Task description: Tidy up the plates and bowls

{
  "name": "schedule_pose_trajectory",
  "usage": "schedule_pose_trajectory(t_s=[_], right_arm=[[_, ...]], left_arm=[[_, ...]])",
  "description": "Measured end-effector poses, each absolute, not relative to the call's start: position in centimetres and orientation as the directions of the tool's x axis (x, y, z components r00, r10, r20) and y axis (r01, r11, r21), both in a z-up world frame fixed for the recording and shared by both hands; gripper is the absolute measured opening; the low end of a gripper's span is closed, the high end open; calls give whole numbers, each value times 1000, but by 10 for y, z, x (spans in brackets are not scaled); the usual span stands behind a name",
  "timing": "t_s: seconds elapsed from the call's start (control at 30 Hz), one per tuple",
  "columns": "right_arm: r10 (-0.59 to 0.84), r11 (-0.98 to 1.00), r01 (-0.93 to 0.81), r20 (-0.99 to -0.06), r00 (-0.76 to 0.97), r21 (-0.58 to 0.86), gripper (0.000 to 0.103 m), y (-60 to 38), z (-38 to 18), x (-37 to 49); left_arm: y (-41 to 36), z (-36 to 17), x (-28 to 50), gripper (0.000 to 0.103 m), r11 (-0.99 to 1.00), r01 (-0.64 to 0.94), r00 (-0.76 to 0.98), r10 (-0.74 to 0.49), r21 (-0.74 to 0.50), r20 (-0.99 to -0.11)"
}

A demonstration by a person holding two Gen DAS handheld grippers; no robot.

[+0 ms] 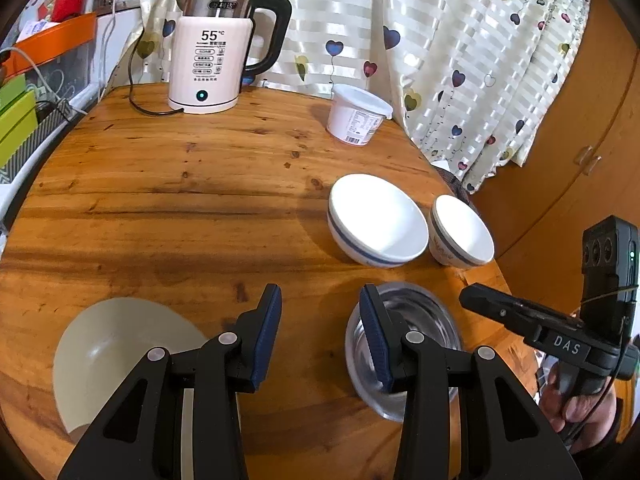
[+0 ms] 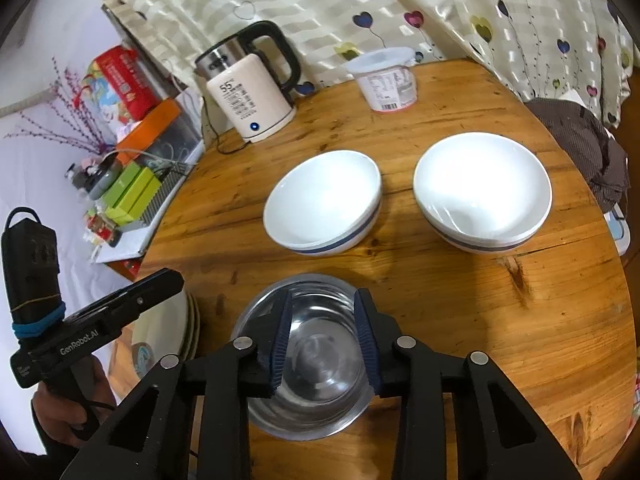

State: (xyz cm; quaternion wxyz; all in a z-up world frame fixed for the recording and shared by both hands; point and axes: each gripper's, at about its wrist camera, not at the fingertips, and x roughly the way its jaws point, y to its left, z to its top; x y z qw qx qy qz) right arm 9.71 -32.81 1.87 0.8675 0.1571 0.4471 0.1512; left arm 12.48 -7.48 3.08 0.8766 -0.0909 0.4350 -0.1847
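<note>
Two white bowls with a blue band stand side by side on the round wooden table (image 2: pixel 460 300): one on the left (image 2: pixel 324 196) (image 1: pixel 376 220), one on the right (image 2: pixel 480 188) (image 1: pixel 464 232). In front of them sits a steel bowl (image 2: pixel 320 352) (image 1: pixel 424 320). My right gripper (image 2: pixel 324 296) hovers over the steel bowl, jaws apart, pads touching nothing. My left gripper (image 1: pixel 320 294) is open over bare wood, between the steel bowl and a cream plate (image 1: pixel 108 344). In the right wrist view the plate shows as a stack's edge (image 2: pixel 190 320).
A white electric kettle (image 1: pixel 208 52) with its cord stands at the table's back. A lidded white tub (image 1: pixel 358 114) sits near the heart-print curtain (image 1: pixel 440 40). Boxes and clutter (image 2: pixel 132 192) line the left side. A dark cloth (image 2: pixel 580 140) lies off the right edge.
</note>
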Motion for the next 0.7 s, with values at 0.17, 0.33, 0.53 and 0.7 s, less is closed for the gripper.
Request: schedule_pose_trajectory(t_s=[0.17, 0.33, 0.53, 0.7], right_arm=[[401, 904, -109, -732, 550, 414, 30, -332, 14, 108], [405, 897, -82, -734, 545, 434, 30, -339, 7, 123], [406, 894, -73, -729, 550, 443, 30, -344, 7, 138], [407, 892, -67, -728, 552, 448, 30, -347, 6, 151]], left_arm=[[-84, 25, 140, 42, 910, 237, 537, -415, -341, -735], [-95, 23, 154, 42, 906, 241, 525, -424, -349, -738], [-108, 19, 174, 42, 900, 243, 514, -436, -362, -739], [-114, 14, 186, 42, 899, 236, 506, -439, -370, -743]])
